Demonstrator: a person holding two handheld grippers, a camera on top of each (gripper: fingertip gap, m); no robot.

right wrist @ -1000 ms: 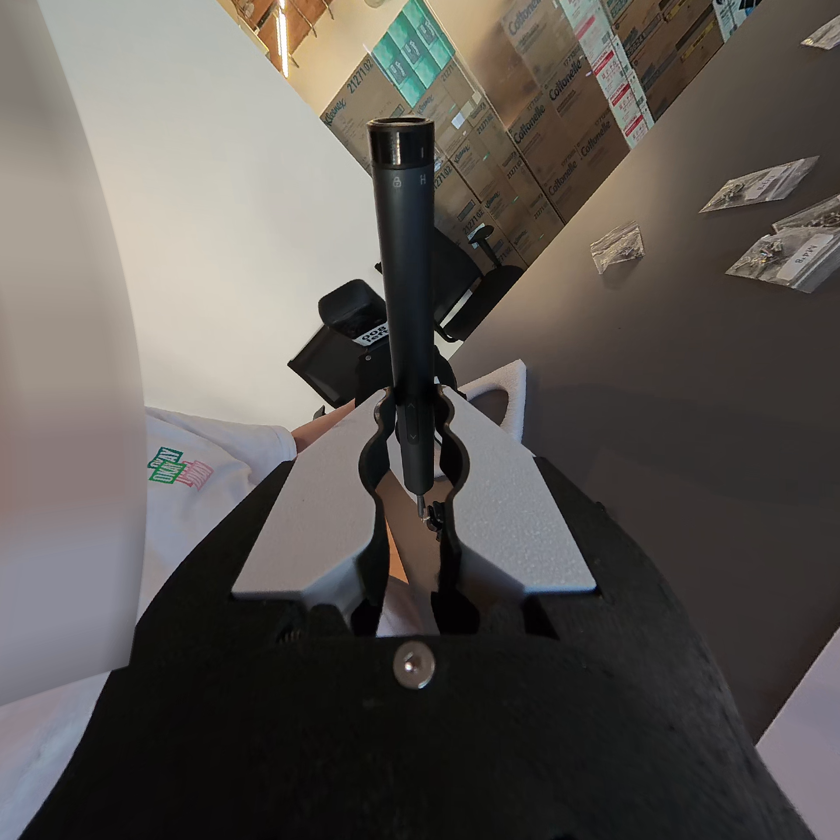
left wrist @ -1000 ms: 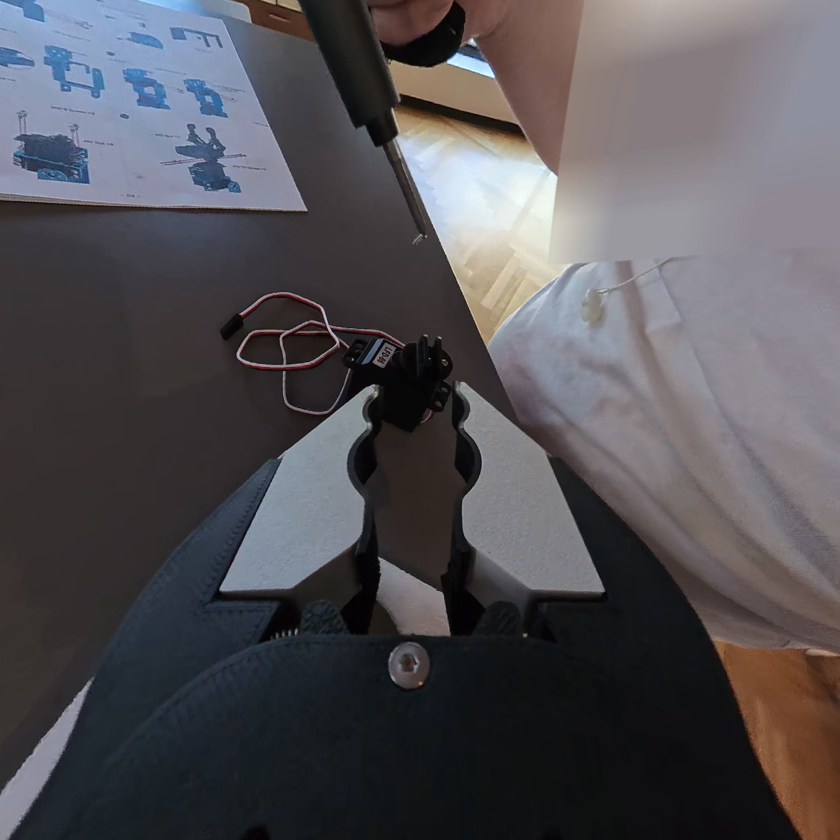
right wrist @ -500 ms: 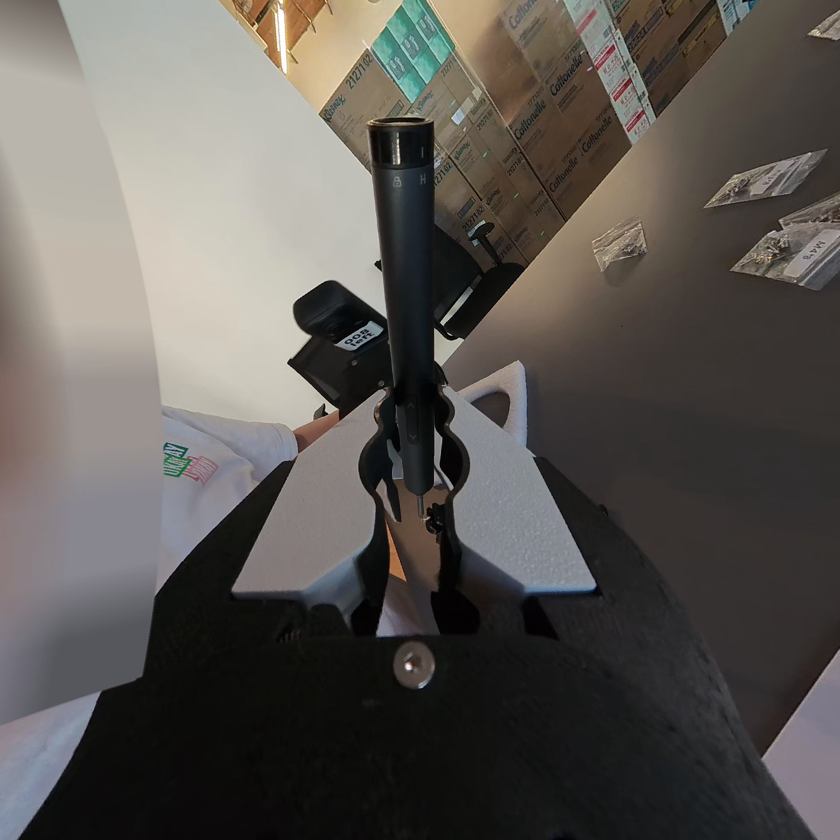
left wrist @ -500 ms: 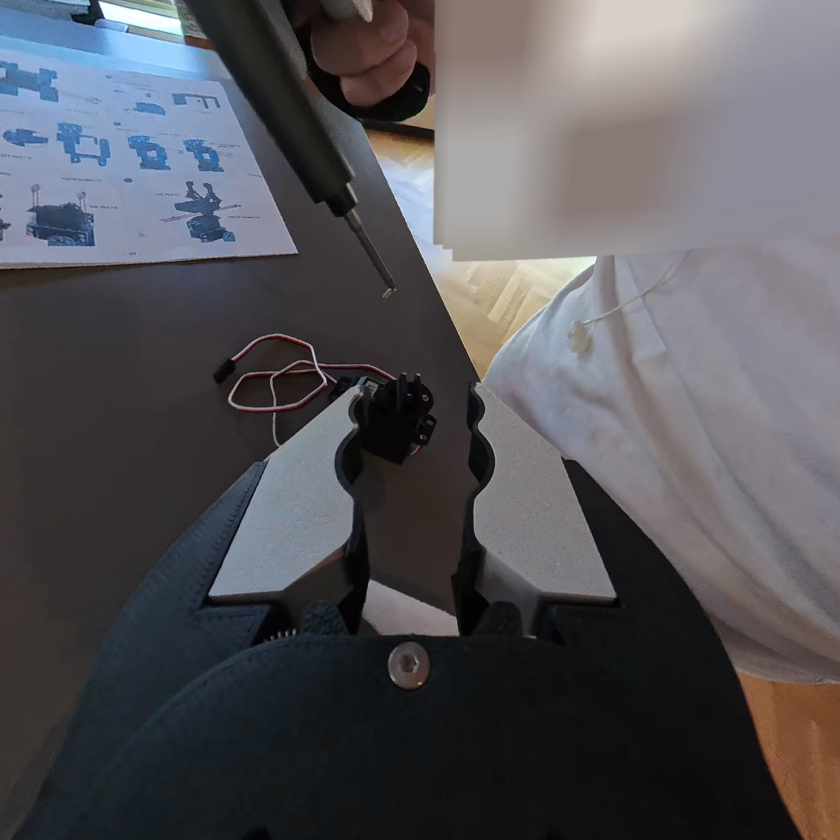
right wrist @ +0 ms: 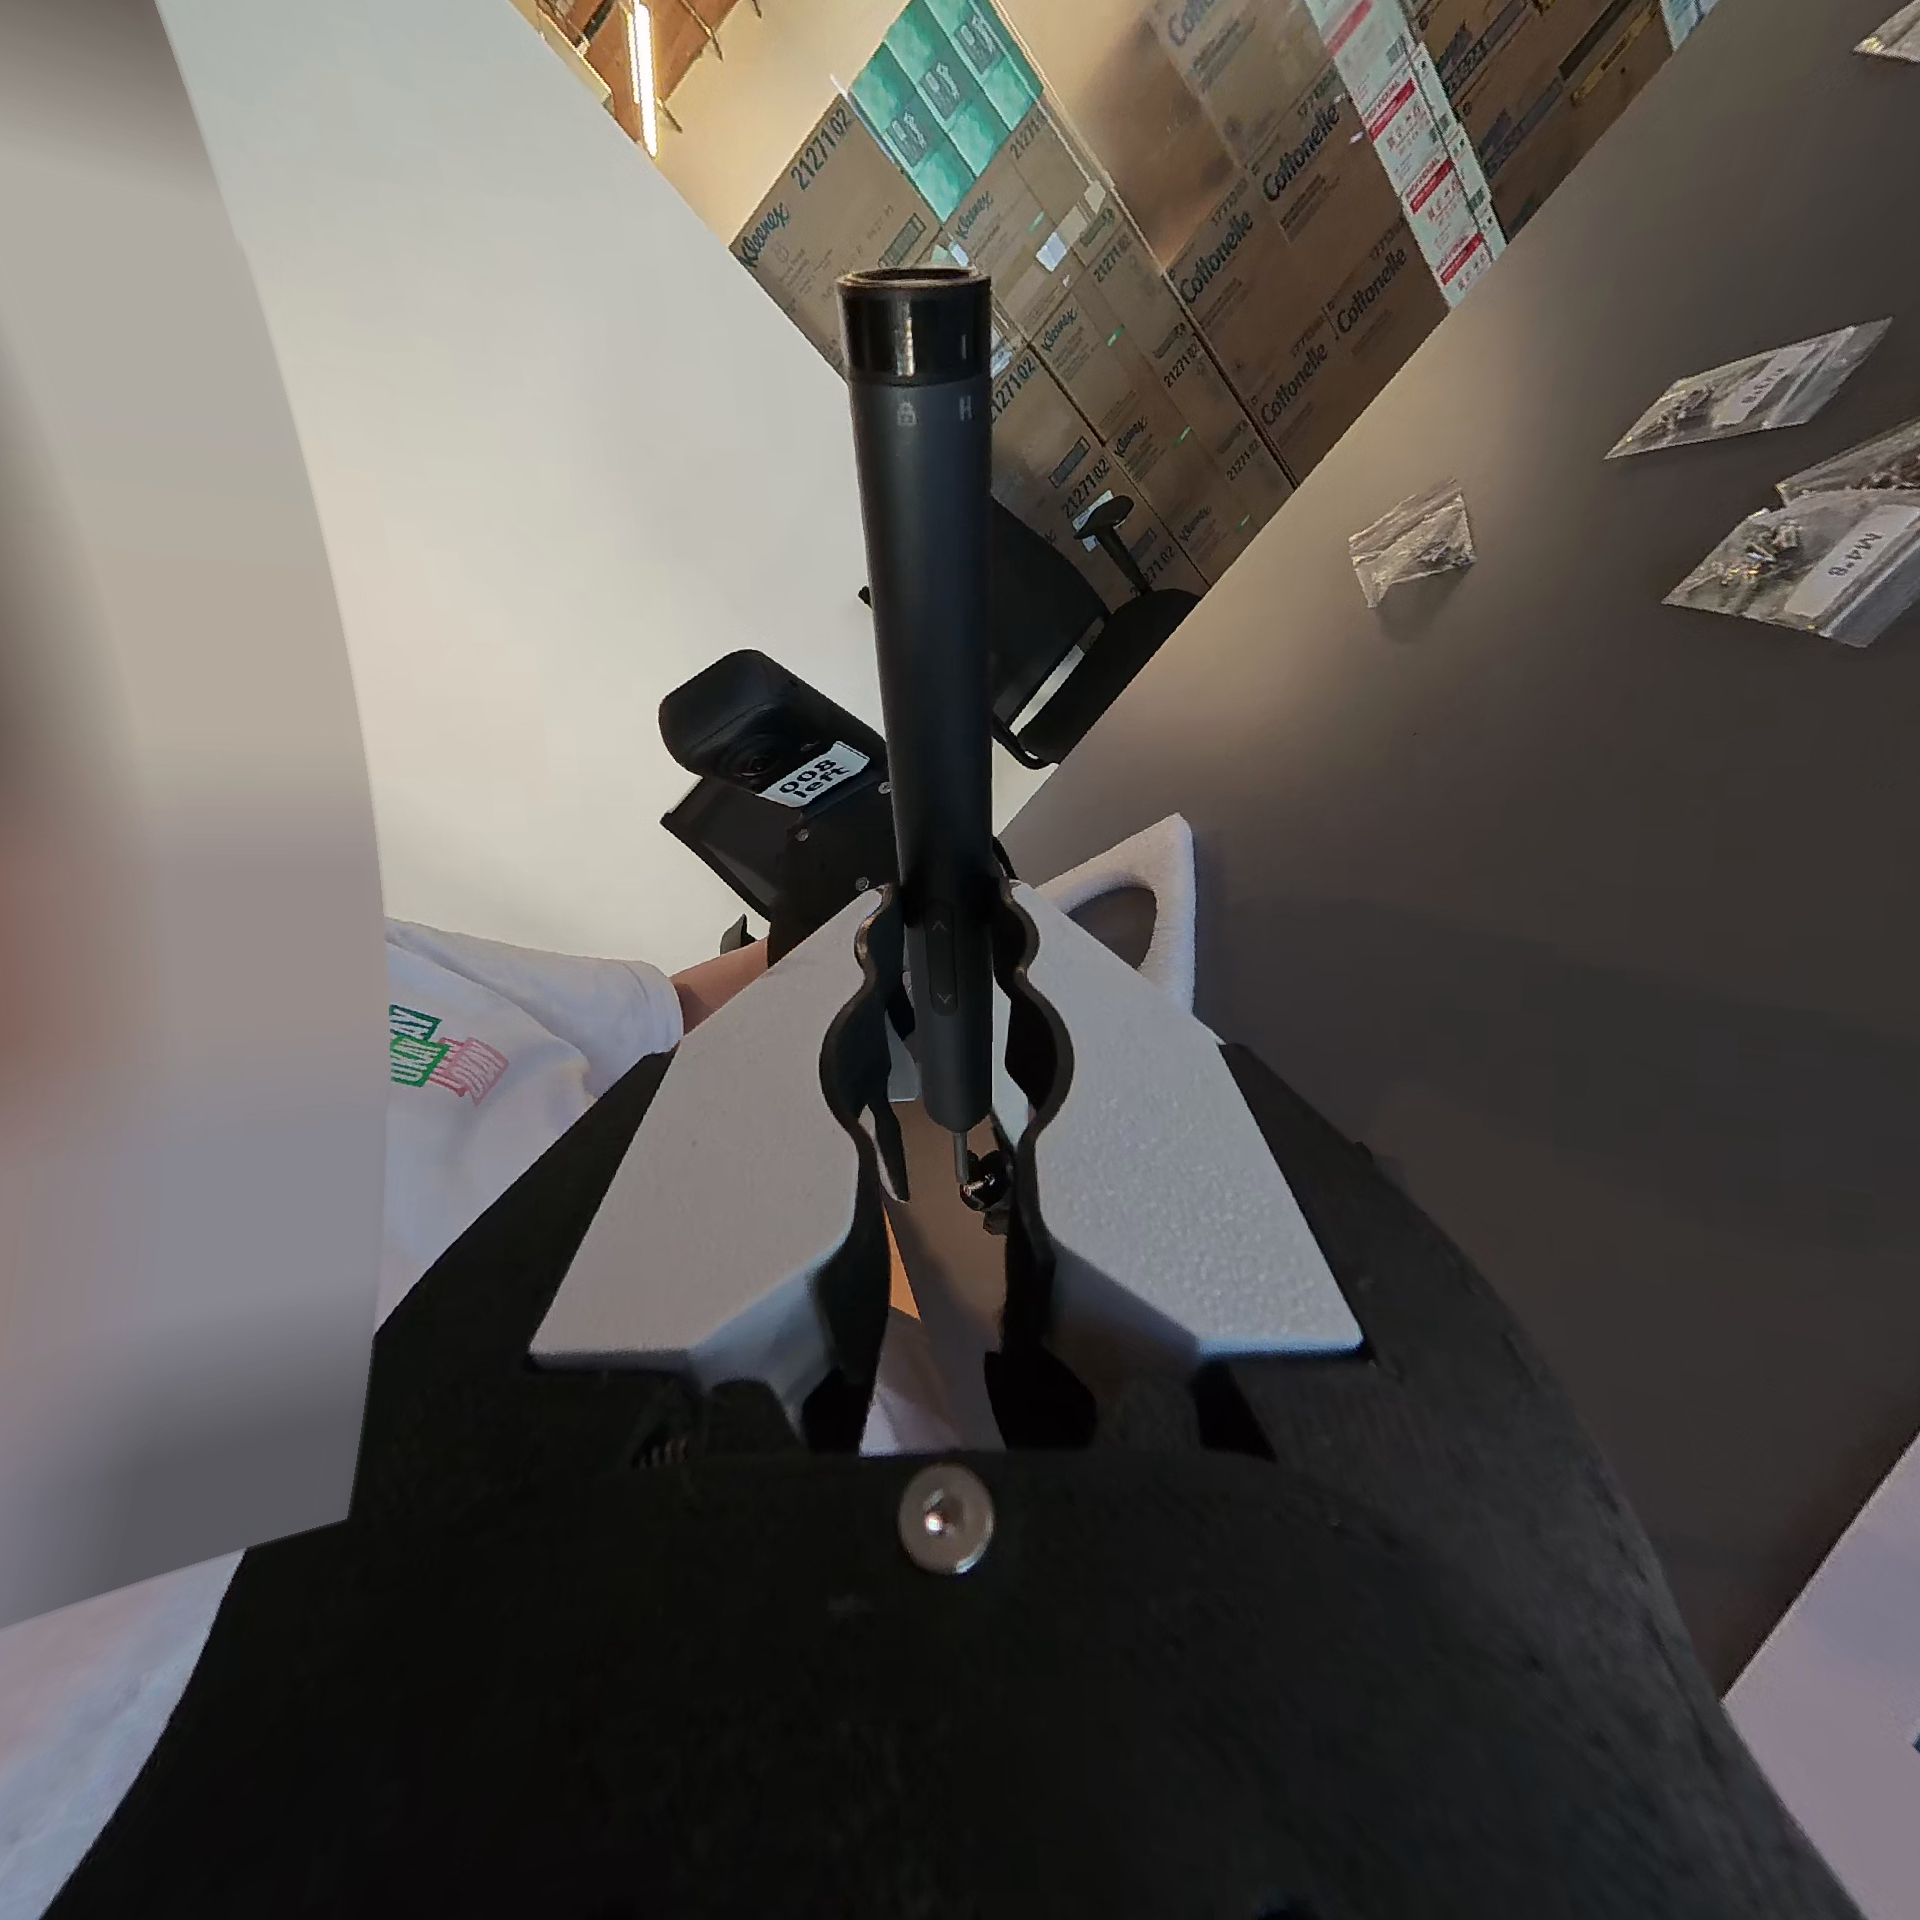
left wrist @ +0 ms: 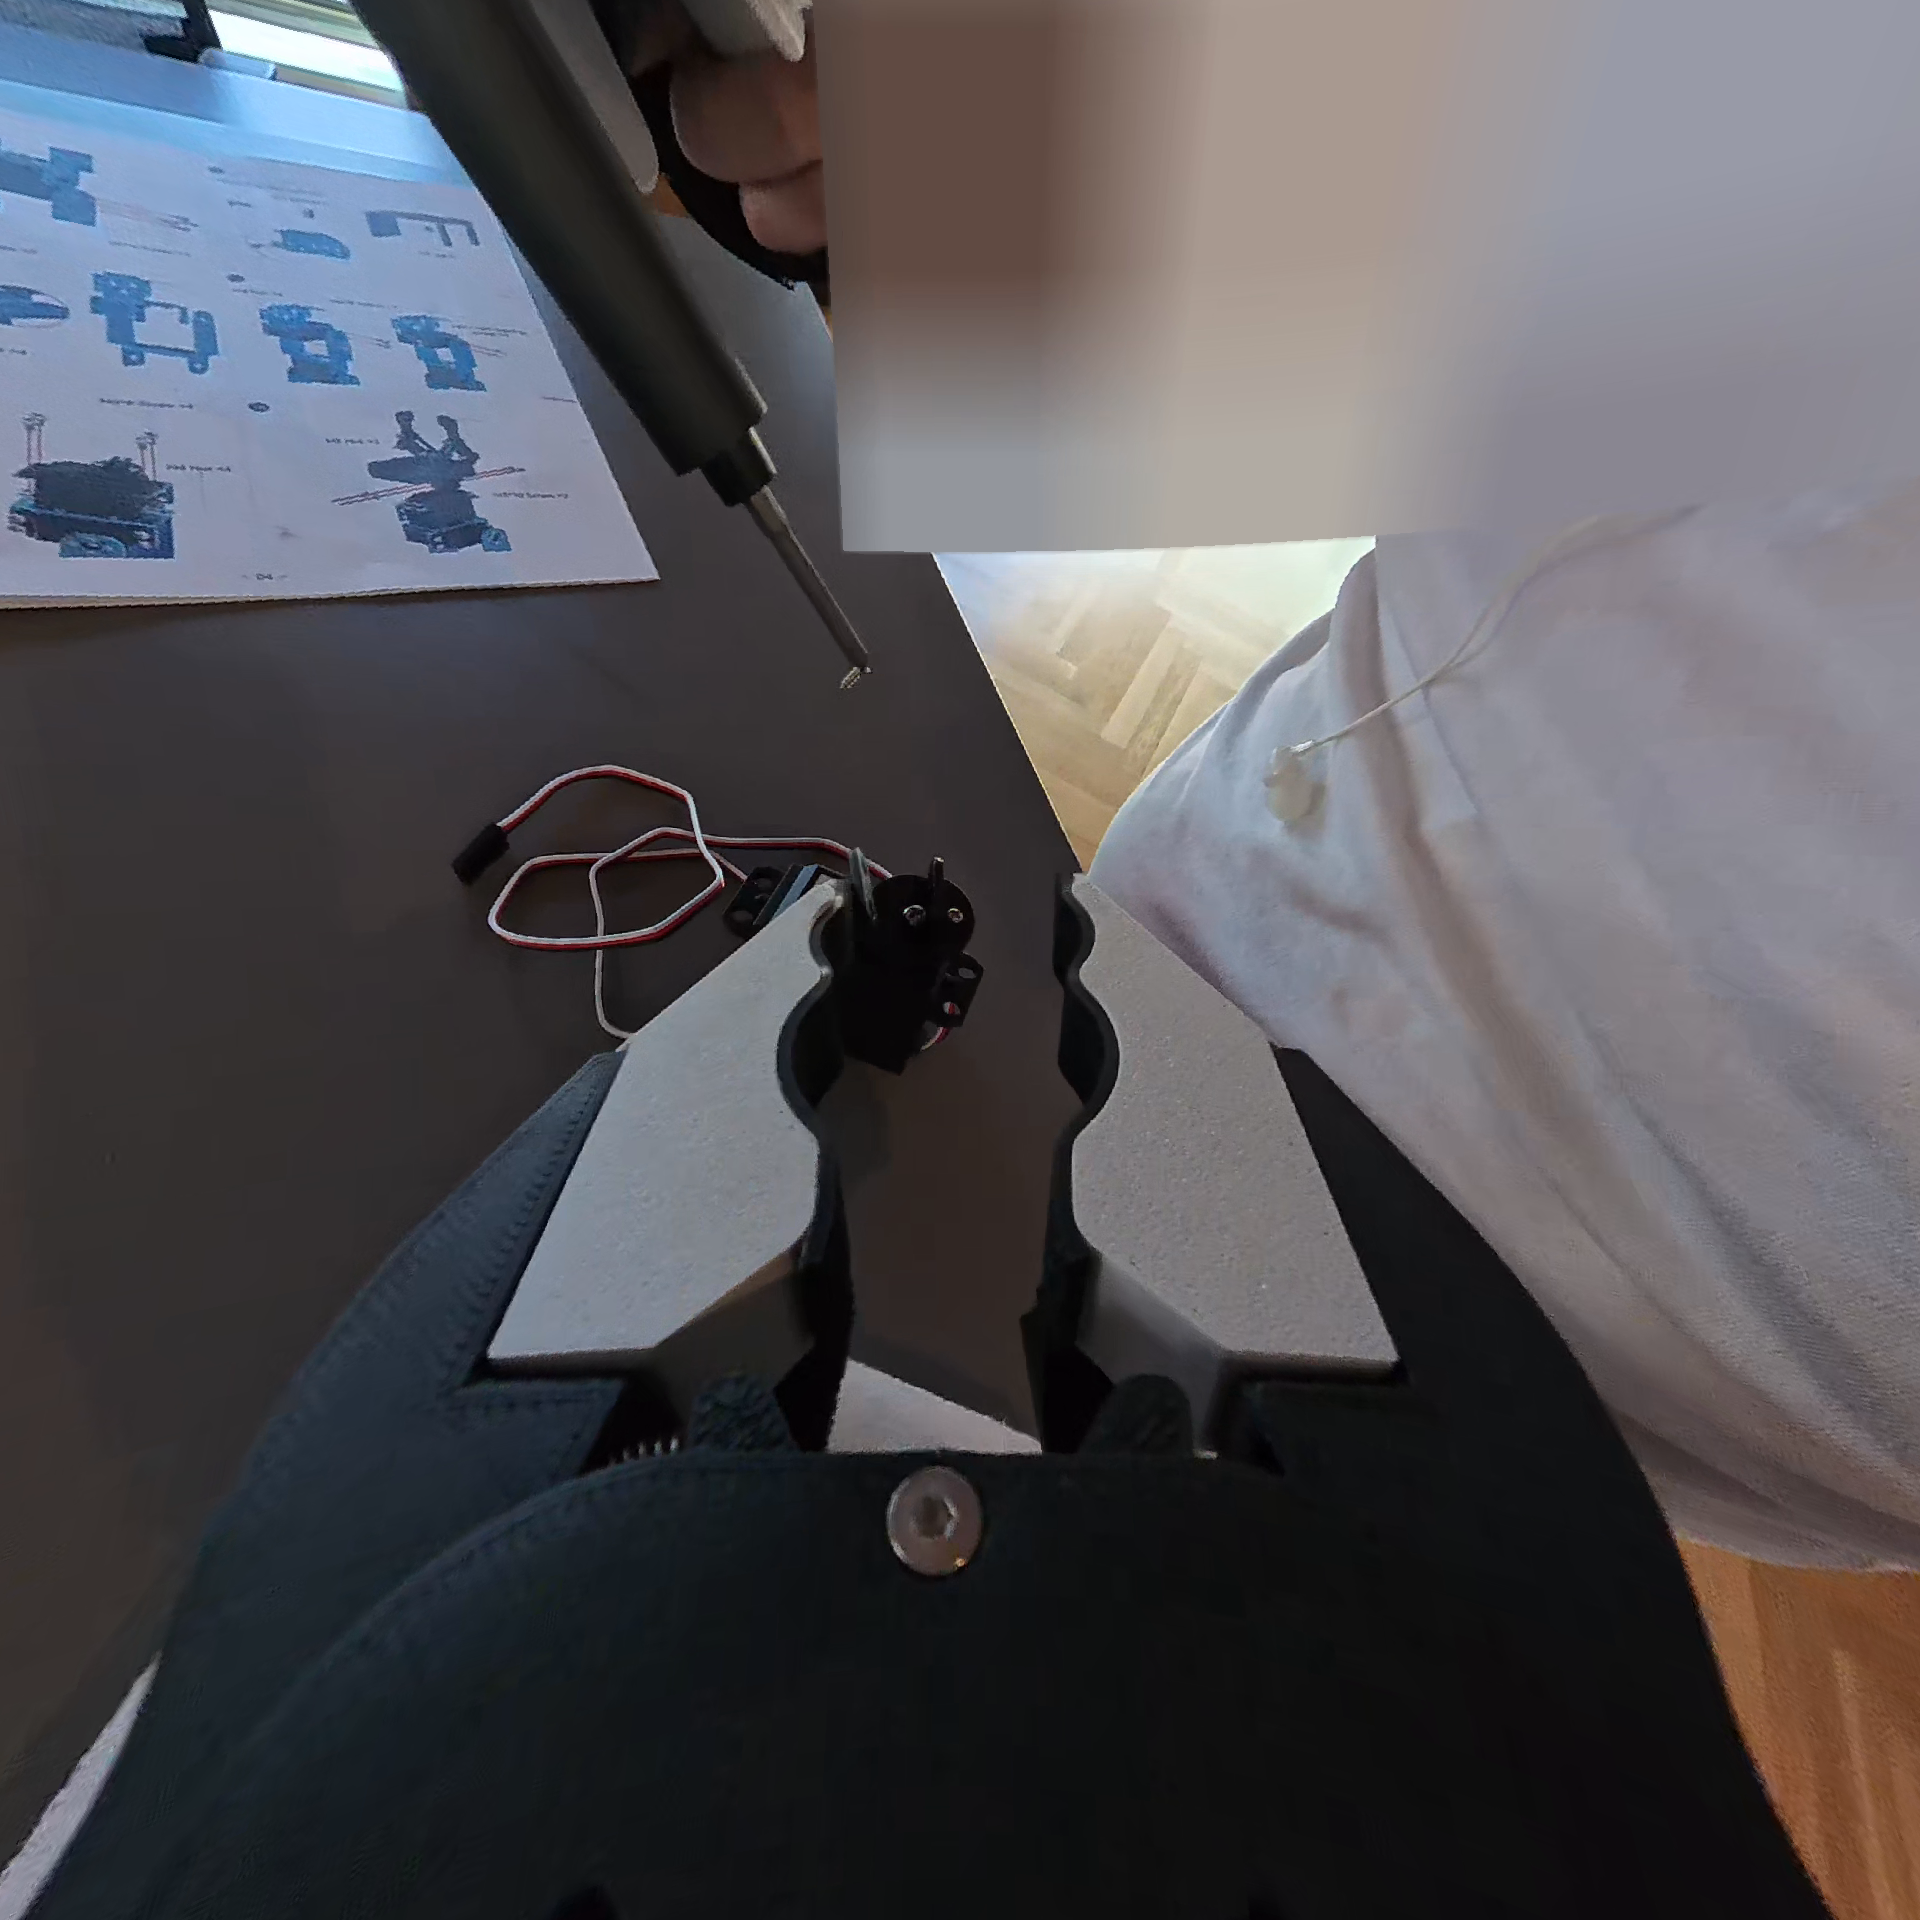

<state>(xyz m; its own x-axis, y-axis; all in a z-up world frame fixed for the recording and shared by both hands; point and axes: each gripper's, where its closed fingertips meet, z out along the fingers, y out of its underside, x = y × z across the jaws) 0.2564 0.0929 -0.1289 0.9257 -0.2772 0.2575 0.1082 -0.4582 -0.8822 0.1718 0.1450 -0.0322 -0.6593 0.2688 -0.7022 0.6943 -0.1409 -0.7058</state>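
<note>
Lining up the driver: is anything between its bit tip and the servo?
Nothing visible. The bit tip hangs over bare table above the servo, which sits against one finger of the open left hand-held gripper.

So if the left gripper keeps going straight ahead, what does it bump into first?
Probably the small black servo, sitting between the open left gripper fingertips, against one finger. Past it lies bare dark table. Depth is hard to judge.

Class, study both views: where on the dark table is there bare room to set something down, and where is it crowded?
Bare: the table between the instruction sheet and the cable, and left of it. Crowded: around the servo at the left gripper, under the screwdriver, and by the screw bags.
</note>
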